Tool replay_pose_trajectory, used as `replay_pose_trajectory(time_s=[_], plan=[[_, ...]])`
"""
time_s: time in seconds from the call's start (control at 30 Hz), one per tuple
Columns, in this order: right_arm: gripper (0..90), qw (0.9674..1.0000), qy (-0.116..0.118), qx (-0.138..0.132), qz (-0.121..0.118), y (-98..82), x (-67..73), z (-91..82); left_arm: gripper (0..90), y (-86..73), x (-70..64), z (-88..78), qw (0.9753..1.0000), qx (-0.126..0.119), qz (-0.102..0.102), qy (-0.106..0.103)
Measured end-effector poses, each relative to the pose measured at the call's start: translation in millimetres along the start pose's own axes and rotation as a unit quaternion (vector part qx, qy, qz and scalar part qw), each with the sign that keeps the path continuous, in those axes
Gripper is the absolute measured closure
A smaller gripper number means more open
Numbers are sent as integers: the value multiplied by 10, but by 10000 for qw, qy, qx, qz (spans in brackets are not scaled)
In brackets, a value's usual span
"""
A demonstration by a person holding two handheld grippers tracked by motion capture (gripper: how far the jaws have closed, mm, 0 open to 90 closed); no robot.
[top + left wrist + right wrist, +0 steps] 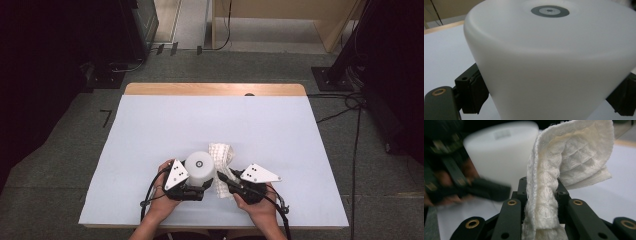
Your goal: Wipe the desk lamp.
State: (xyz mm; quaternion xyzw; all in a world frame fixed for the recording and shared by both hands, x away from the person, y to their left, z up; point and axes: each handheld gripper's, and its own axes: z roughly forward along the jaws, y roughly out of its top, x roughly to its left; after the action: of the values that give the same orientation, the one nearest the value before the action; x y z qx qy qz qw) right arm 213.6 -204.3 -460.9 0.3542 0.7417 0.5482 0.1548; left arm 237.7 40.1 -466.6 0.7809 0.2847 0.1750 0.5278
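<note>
The left tongs (205, 184) clamp a white cup (201, 167) standing upside down near the counter's (150, 130) front edge. The right tongs (223, 175) pinch a white waffle cloth (221, 152) just beside it. No readable writing shows on either.

High view looks down; both tool views closely share the white cup (201, 168).

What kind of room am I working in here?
Likely a lab or recording workspace: a covered table on grey carpet, cables trailing across the floor, and dark equipment stands around it.
</note>
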Motion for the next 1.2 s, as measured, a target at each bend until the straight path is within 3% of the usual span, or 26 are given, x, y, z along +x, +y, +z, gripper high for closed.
replay_pose_trajectory(time_s=[0.07,0.13,0.27,0.37,0.47,0.6,0.67,0.7,0.77,0.8,0.9,1.0,1.03,1.07,1.1,1.2], plan=[[740,9999,4,123,35,-42,-11,40,87,9,7,-12,10000,-24,-7,20],[739,9986,24,504,163,-134,-29,147,87,19,33,-36,10000,-78,-26,33],[740,9976,40,664,213,-143,-39,180,87,2,32,-12,10000,-42,-20,21],[740,9985,51,467,274,-81,-49,122,87,-21,-1,35,9999,65,93,48],[742,9995,177,-6,273,63,-44,-29,87,-39,-15,72,9997,102,187,84],[744,9993,309,-70,220,103,-43,-75,87,-42,-9,85,9996,115,216,126],[744,9991,347,179,169,50,-71,-21,87,-48,-3,95,9995,142,215,180],[744,9991,347,179,169,50,-71,-21,87,-48,-3,95,9995,142,215,180],[744,9977,306,591,106,-15,-90,53,87,-38,0,88,9997,68,151,157],[743,9955,132,938,13,-74,-105,110,87,-30,2,81,9997,52,162,149],[743,9949,-55,1001,84,-95,-132,116,87,-21,7,80,9996,-12,209,174],[741,9938,-263,1011,387,-67,-211,56,87,-52,40,93,9996,-2,200,202],[740,9929,-376,1073,344,-68,-230,45,87,-66,47,101,9995,21,194,263],[736,9891,-596,1310,317,-110,-268,62,86,-93,60,116,9991,72,227,361],[736,9891,-596,1310,317,-110,-268,62,86,-93,60,116,9991,72,227,361],[657,9814,-450,1690,794,-240,-411,140,86,-112,70,117,9991,58,209,354]])
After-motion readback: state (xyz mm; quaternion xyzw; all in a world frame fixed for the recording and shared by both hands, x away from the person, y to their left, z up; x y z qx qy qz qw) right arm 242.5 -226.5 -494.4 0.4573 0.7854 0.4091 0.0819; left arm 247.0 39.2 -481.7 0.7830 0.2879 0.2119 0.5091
